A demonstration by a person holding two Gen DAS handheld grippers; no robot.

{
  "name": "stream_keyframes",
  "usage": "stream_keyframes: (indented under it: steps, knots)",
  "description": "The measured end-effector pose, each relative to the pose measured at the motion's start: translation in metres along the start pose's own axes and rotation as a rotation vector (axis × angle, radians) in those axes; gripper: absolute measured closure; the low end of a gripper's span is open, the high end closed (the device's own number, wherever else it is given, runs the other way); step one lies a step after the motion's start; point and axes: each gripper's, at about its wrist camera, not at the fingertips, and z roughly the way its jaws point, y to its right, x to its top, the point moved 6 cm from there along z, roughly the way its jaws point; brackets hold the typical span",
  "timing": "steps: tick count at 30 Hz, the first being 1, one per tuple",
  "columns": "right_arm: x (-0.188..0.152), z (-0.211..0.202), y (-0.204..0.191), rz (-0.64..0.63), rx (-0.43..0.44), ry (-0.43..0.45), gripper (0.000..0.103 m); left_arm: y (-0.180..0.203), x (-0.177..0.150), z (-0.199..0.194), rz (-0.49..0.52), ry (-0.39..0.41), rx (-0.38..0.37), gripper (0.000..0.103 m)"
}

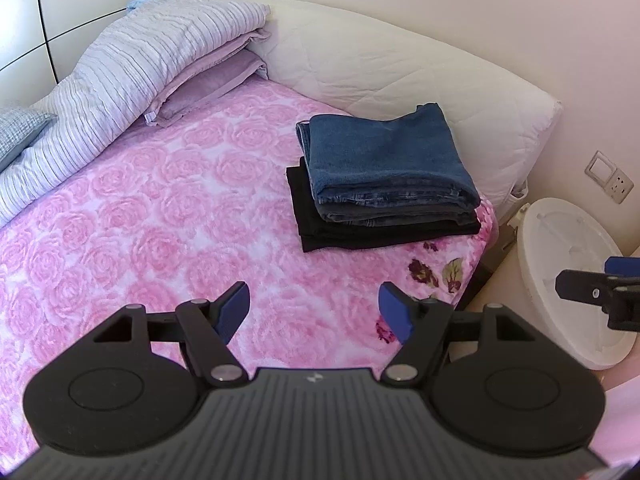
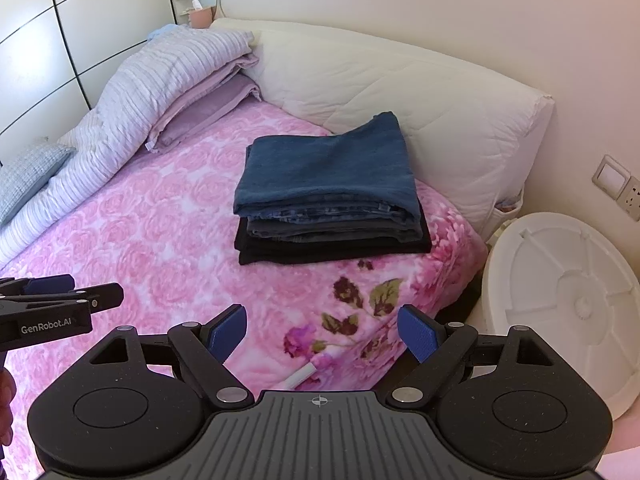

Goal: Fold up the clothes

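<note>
I hold both tongs, left and right, spread and empty above the bed; the stack sits folded at its corner, out of my way.

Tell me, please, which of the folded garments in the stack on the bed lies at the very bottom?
The black garment lies at the bottom, directly on the pink floral bedspread. The grey denim piece sits on it, and the blue jeans top the stack.

pink bed, perhaps cream headboard
</note>
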Motion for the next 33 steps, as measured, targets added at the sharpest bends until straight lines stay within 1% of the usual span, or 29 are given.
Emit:
stream_keyframes:
  steps: [17,33]
  knots:
    - [0.000,-0.007,-0.008,-0.014,-0.002,0.008,0.017,0.006,-0.002,-0.006,0.028,0.014,-0.001,0.035]
    - [-0.002,-0.014,-0.004,-0.015,-0.005,0.013,0.017,0.015,-0.007,-0.012,0.048,0.025,-0.008,0.035]
